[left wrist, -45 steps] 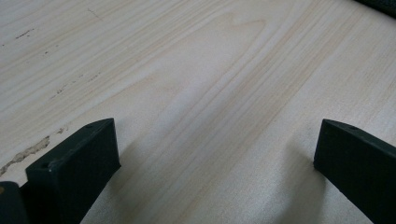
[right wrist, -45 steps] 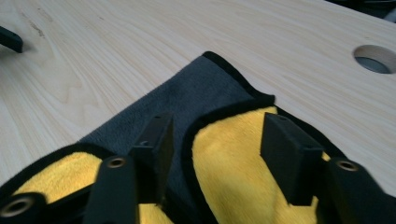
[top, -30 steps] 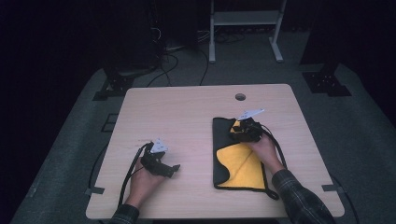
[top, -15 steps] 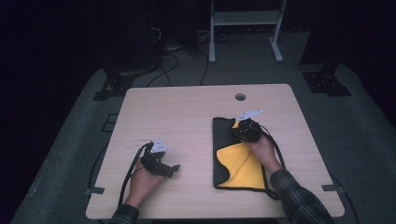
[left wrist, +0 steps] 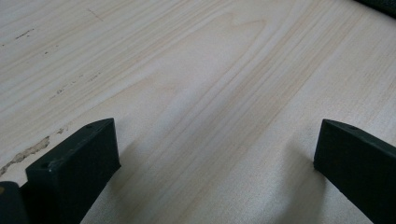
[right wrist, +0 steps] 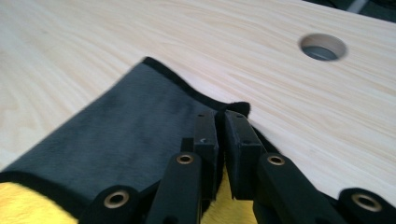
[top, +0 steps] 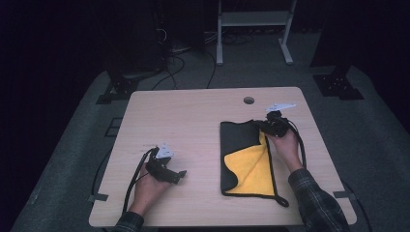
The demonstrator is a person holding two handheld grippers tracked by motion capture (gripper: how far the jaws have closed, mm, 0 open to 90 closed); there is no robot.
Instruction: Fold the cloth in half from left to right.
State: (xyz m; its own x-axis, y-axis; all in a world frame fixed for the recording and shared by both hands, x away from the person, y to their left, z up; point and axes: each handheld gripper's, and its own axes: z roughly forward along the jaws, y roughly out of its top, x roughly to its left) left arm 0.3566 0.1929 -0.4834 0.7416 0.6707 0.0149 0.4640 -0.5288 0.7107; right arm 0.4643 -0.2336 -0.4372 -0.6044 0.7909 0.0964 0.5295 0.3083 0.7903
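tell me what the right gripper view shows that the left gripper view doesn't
Right gripper view: jaws closed on a corner of the dark grey cloth, a strip of its yellow side at the lower edge, and the round hole in the table beyond.

Left gripper view: jaws spread wide apart with nothing between them, and scuffed marks in the wood at the left.

Both: the light wooden tabletop and a pair of black jaws.
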